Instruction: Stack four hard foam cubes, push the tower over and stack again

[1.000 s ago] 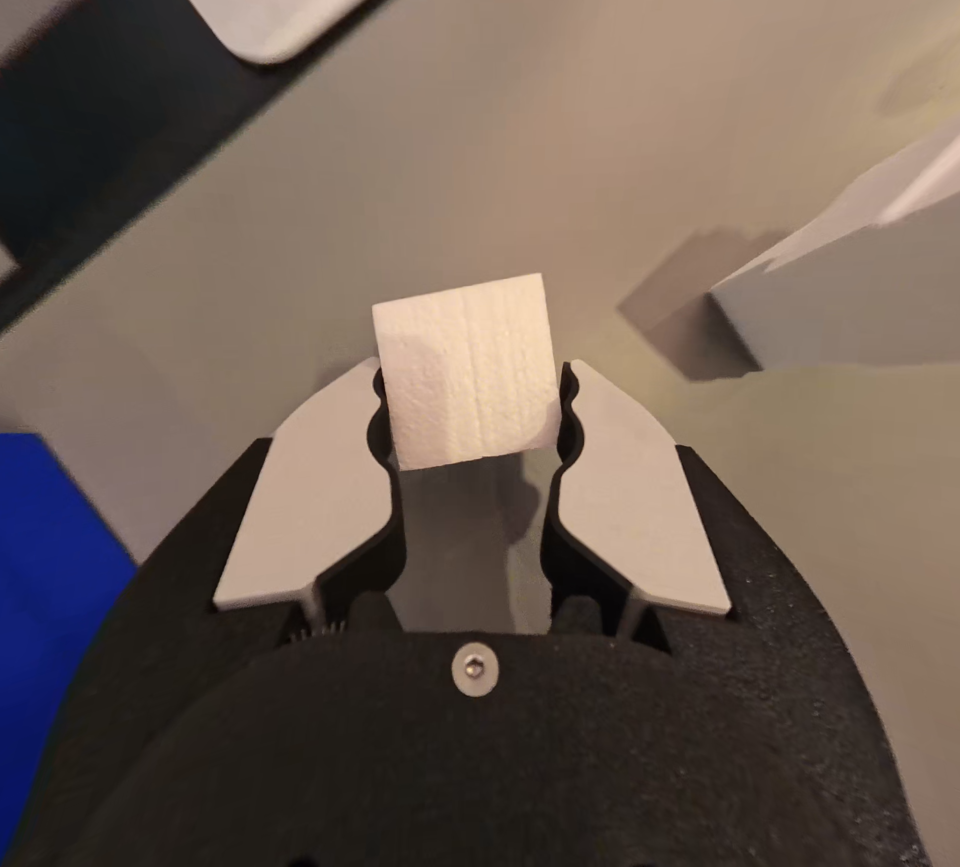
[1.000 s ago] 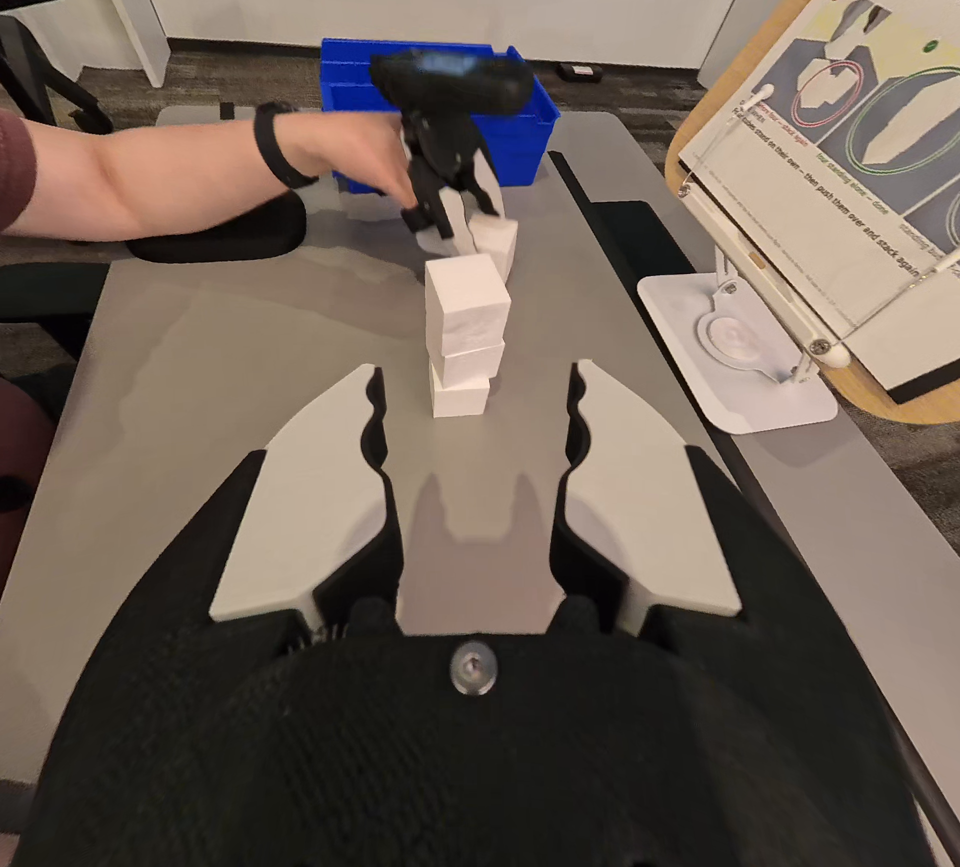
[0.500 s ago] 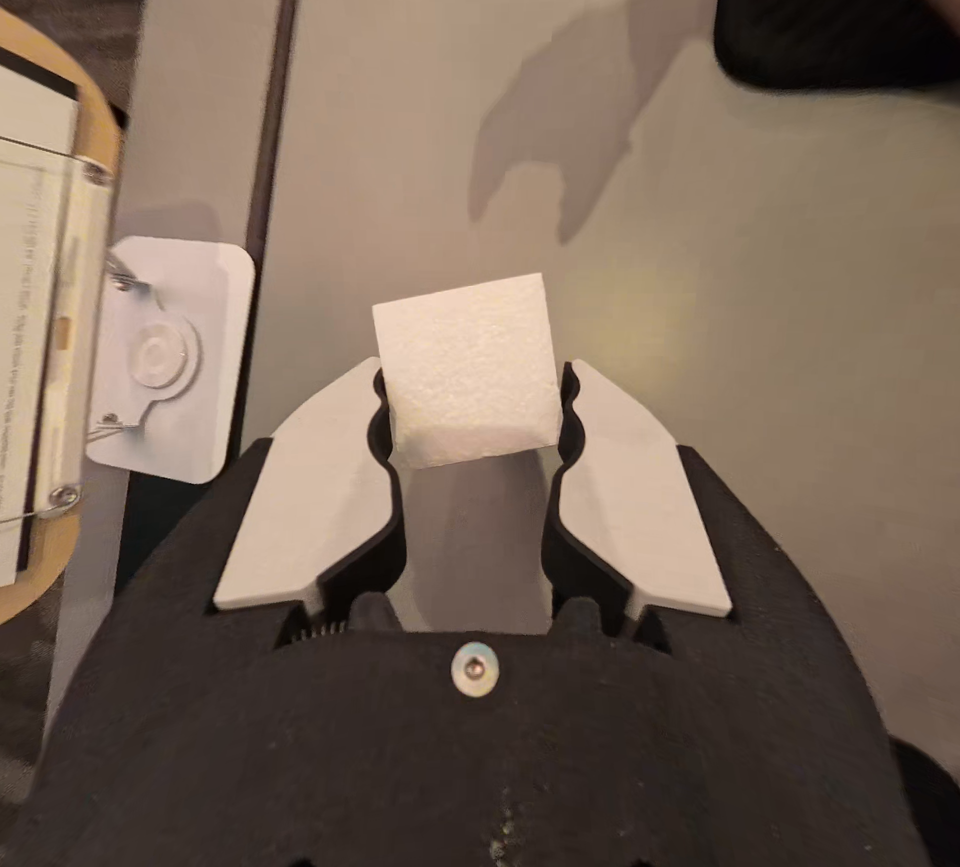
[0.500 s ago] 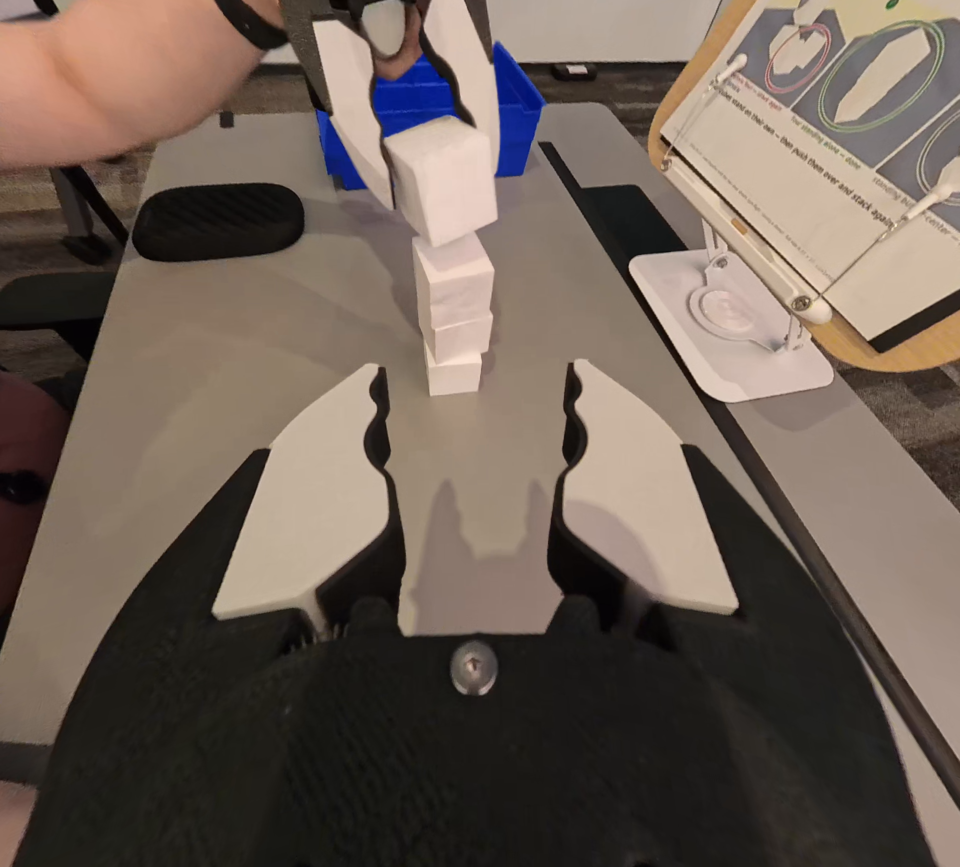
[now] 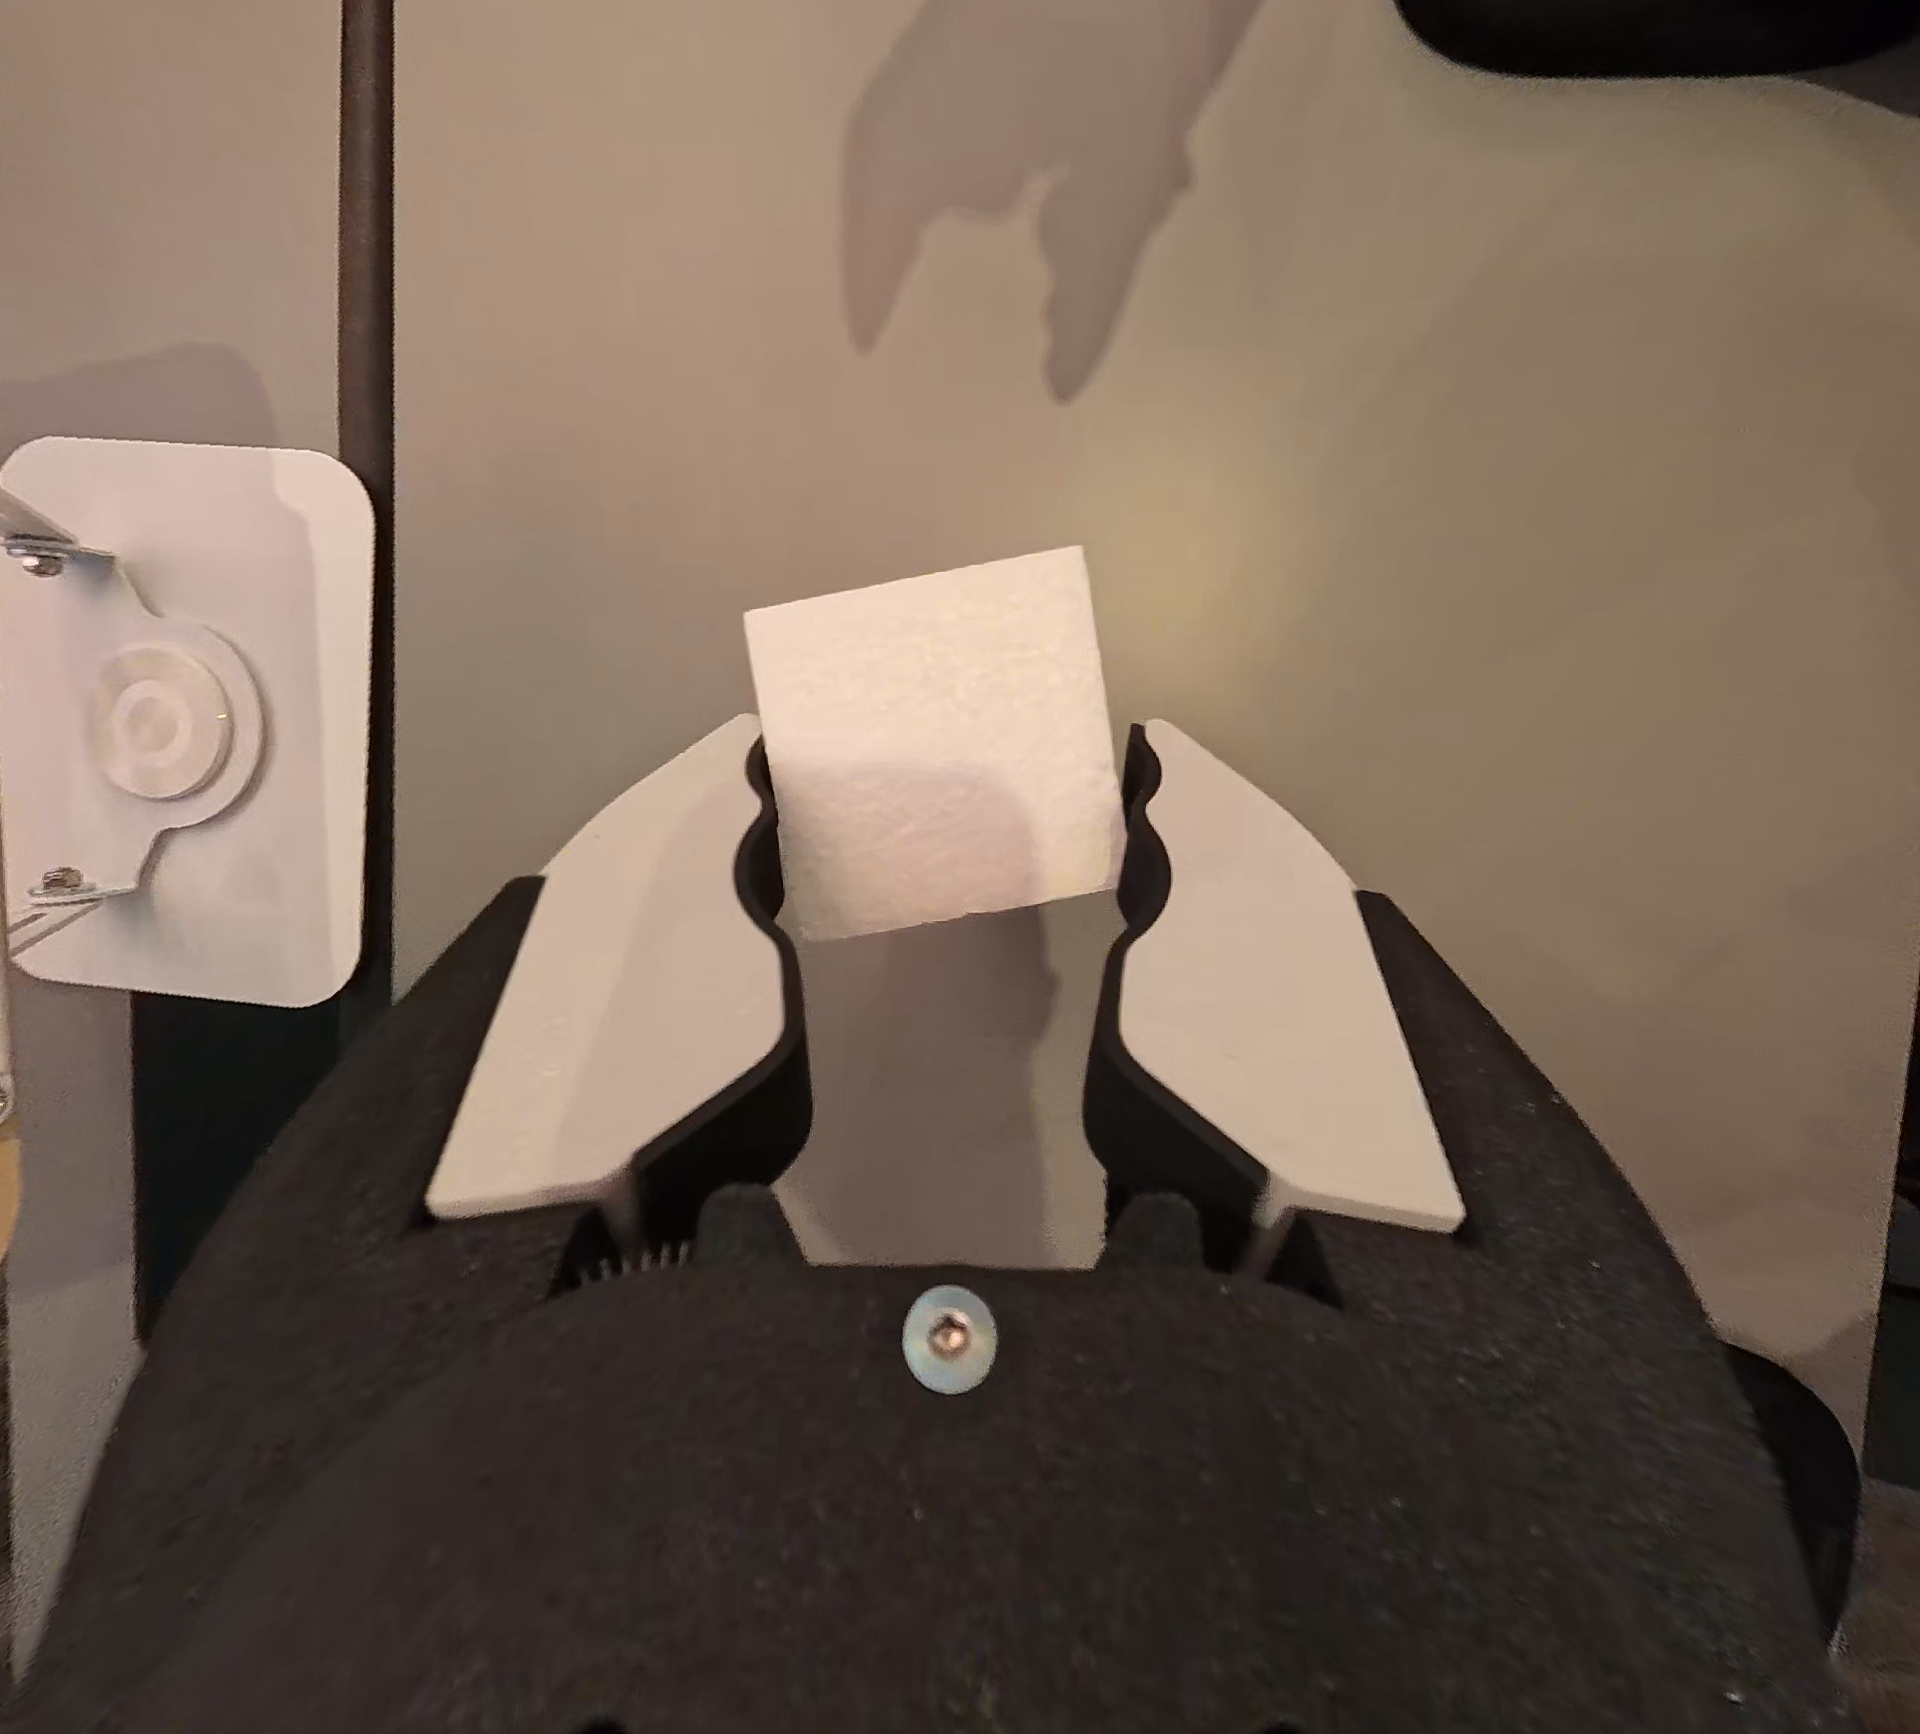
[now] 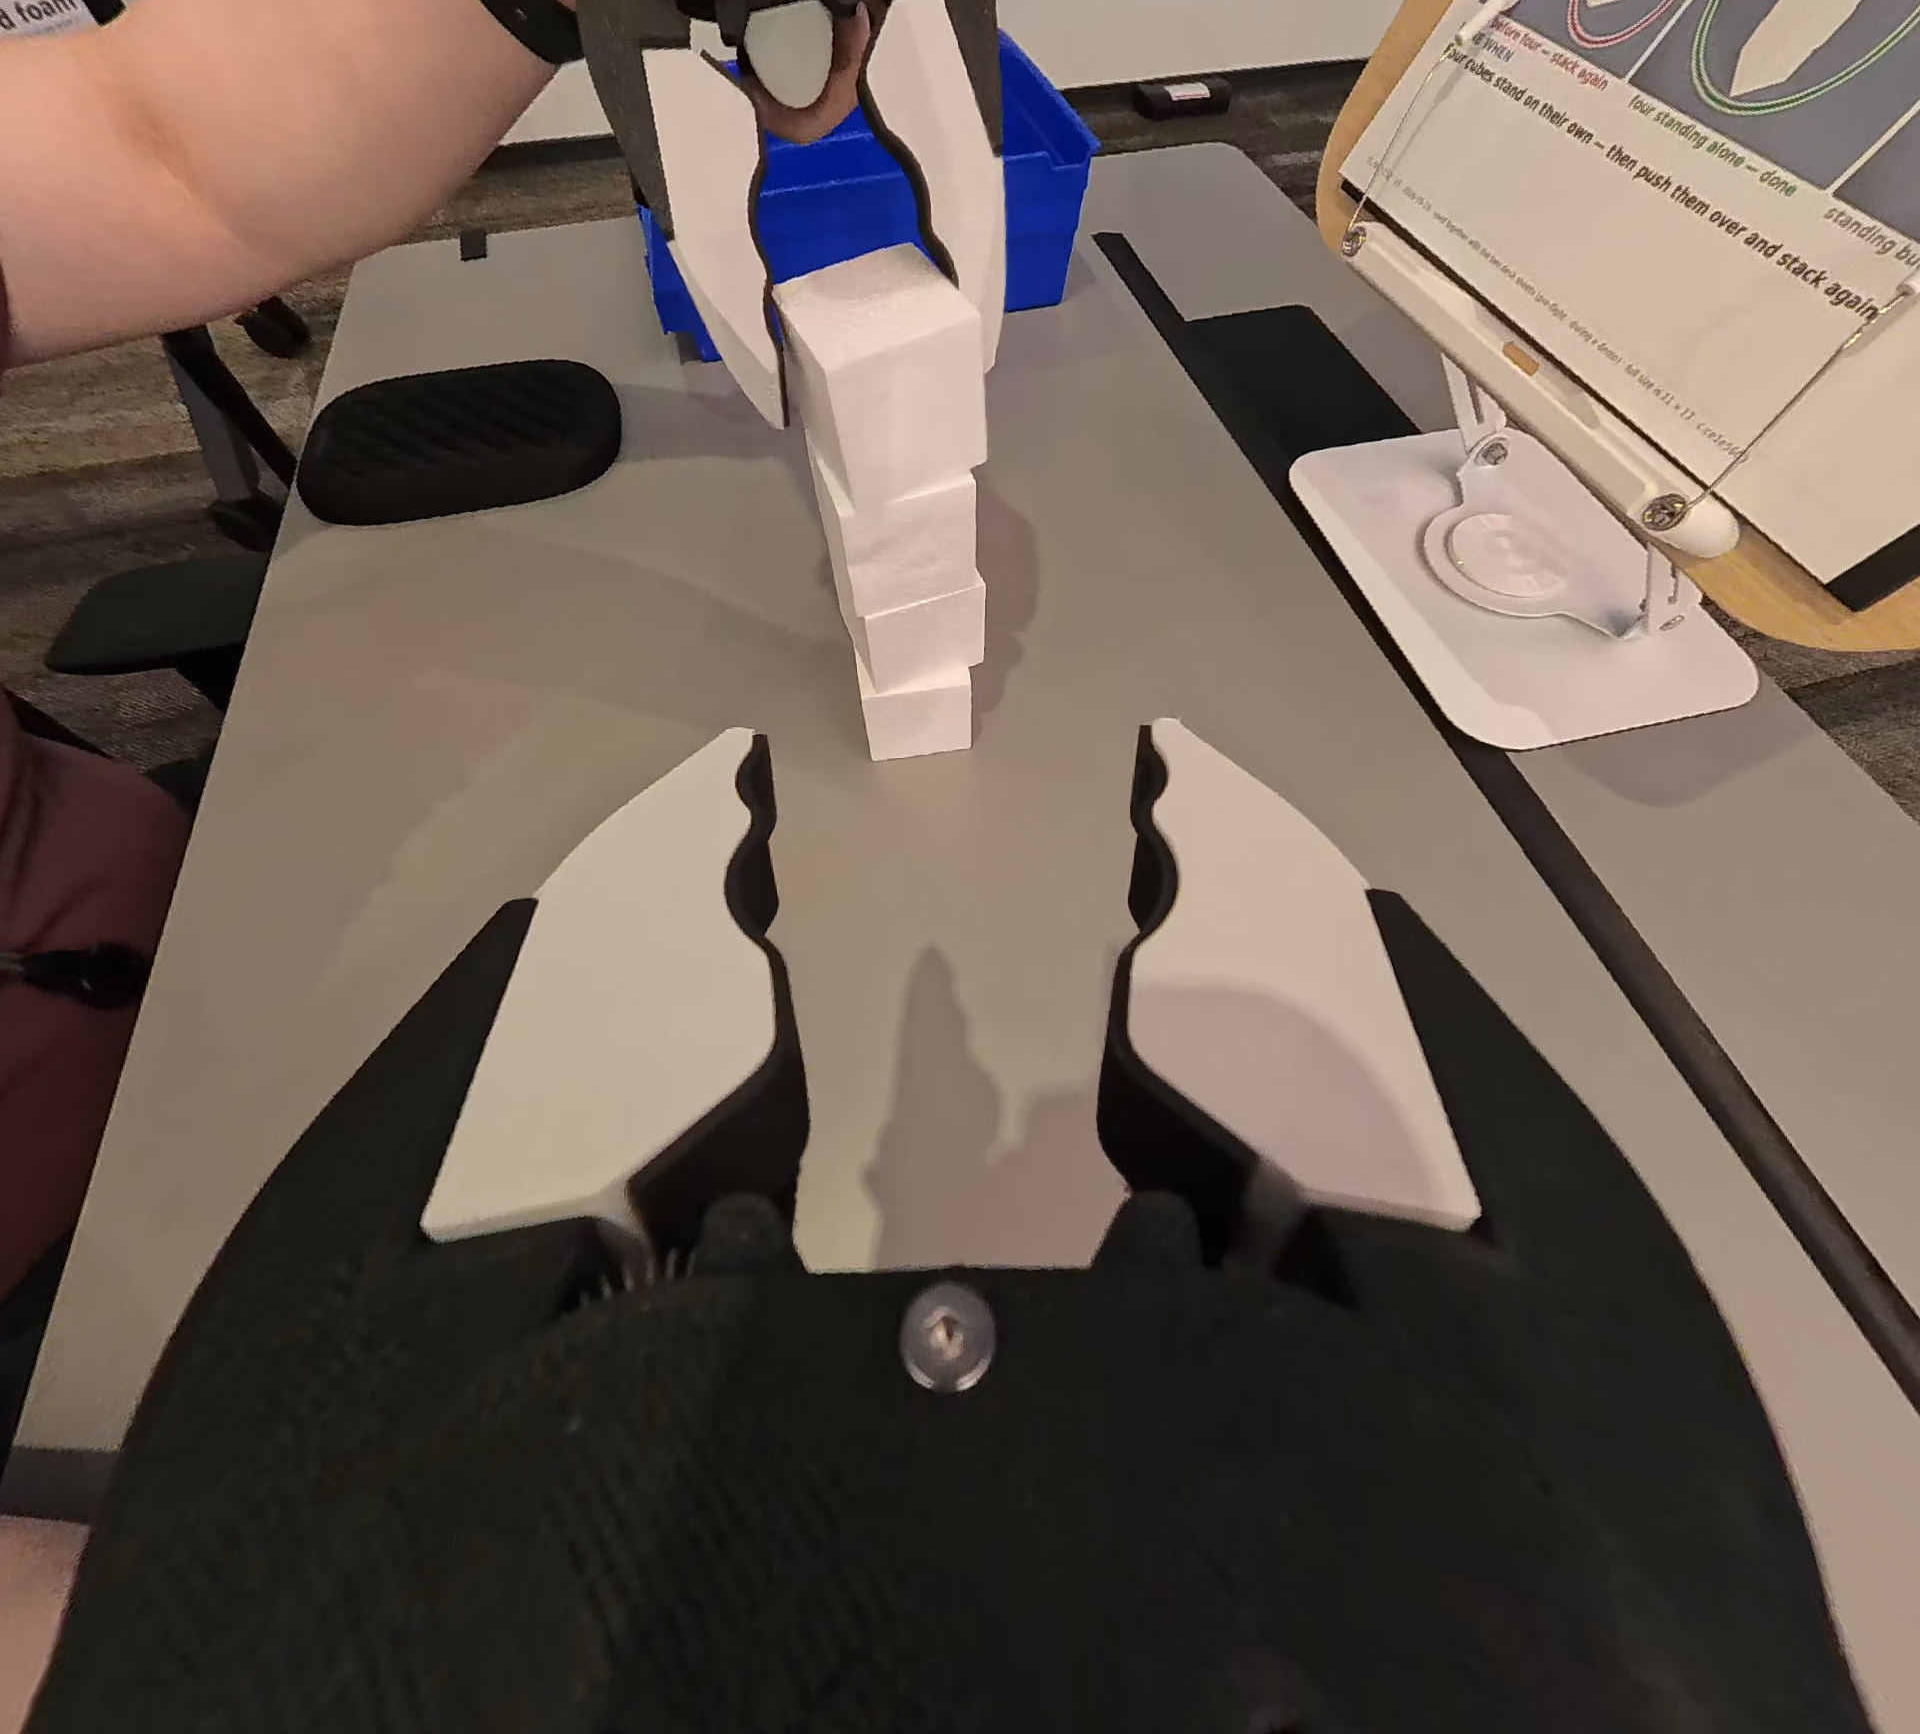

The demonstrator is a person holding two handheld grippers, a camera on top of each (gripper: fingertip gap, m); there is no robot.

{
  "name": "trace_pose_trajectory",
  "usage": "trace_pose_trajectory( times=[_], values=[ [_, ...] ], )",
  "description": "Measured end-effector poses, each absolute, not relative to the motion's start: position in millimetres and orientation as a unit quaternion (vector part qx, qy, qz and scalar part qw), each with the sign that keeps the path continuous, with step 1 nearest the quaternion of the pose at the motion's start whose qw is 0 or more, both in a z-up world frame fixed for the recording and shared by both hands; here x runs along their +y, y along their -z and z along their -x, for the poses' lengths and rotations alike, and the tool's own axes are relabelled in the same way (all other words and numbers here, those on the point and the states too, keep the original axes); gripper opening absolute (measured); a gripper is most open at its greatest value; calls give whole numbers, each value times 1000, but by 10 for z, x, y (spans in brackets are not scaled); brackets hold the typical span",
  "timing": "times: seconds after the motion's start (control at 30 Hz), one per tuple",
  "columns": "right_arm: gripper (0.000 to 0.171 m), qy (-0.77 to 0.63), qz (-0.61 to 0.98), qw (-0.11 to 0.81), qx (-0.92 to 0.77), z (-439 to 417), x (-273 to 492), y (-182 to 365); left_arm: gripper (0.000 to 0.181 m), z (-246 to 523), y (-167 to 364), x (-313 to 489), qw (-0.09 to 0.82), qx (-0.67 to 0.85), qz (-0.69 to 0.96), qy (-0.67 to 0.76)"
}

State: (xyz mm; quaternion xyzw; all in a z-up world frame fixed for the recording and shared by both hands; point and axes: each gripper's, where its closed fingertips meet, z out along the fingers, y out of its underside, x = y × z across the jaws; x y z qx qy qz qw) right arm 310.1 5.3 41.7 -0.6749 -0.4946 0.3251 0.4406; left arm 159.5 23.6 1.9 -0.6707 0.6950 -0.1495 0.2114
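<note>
Three white foam cubes (image 6: 914, 624) stand stacked in a slightly uneven tower in the middle of the grey table (image 6: 520, 749). My left gripper (image 6: 878, 354) points straight down over the tower and is shut on a fourth white cube (image 6: 894, 375). That cube's underside is at the tower's top, and I cannot tell whether it rests on it. In the left wrist view the held cube (image 5: 935, 739) fills the space between the fingers of my left gripper (image 5: 940, 749) and hides the tower below. My right gripper (image 6: 951, 739) is open and empty, low over the table just in front of the tower's base.
A blue bin (image 6: 1039, 167) stands behind the tower. A black pad (image 6: 457, 437) lies at the left. A document stand with a white base (image 6: 1527, 604) is at the right; it also shows in the left wrist view (image 5: 187, 718). A person's arm (image 6: 260, 126) reaches in from the left. About 15 cm separates my left fingertips from my right.
My left gripper lifted its cube from beside the tower, swung over it and came down to the tower's top. My right gripper stayed open in front of the tower.
</note>
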Motion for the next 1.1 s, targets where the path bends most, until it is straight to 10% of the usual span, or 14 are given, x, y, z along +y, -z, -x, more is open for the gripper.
trace_pose_trajectory(
  times=[0.3,0.6,0.8,1.1],
  values=[
    [70,-323,690,429,-486,-3115,129,-313,88,-1617,-178,243,251,683,659,188],
    [84,-306,674,549,-388,-3287,398,-777,84,-1040,-1490,-10,575,522,518,359],
    [88,-352,575,648,-354,-3372,248,-1304,88,-467,-1405,89,638,416,546,350],
    [7,-408,524,648,-373,-3304,103,-1264,49,-623,-330,592,516,418,690,288]
  ],
)
